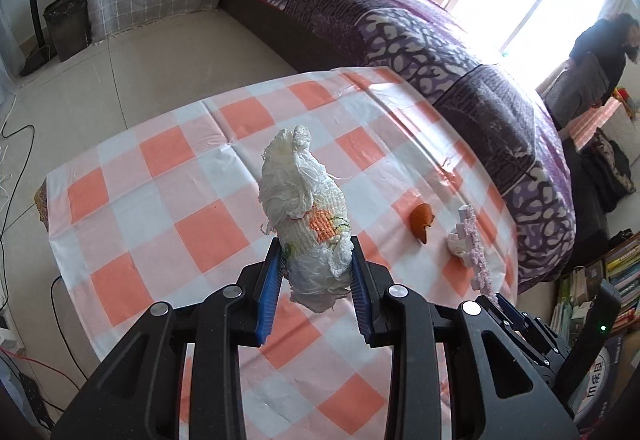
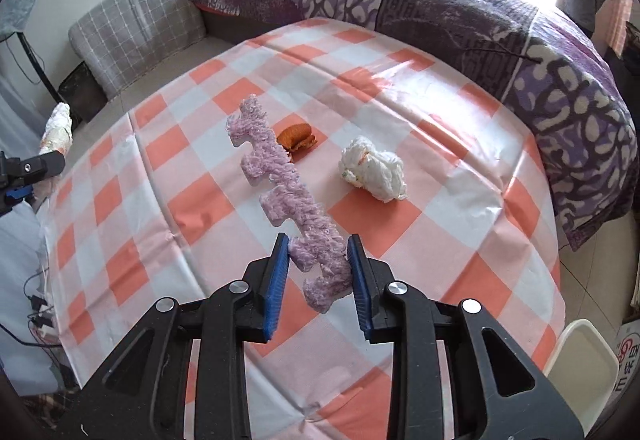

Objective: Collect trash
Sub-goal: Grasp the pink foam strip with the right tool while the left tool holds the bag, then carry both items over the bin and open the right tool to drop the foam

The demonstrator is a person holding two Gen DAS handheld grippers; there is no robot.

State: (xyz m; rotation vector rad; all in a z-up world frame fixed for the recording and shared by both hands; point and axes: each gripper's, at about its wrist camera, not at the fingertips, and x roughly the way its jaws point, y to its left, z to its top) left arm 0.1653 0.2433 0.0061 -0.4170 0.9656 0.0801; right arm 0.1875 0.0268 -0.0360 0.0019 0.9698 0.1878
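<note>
Left gripper (image 1: 316,268) clenched on crumpled white paper wad with orange print (image 1: 306,200), frame centre. Right gripper (image 2: 318,266) clamps notched pink foam strip (image 2: 288,192), long axis running up-left. Dark bin (image 1: 66,24) upper left, nearer left hand.

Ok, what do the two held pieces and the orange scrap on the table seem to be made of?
The white wad in the left gripper looks like crumpled tissue or paper towel: thin, matte, creased, with a printed orange motif. The pink strip in the right gripper looks like foam packing: notched edge, crumbly matte surface. The orange scrap seems to be dried citrus peel, though that is less sure.
</note>
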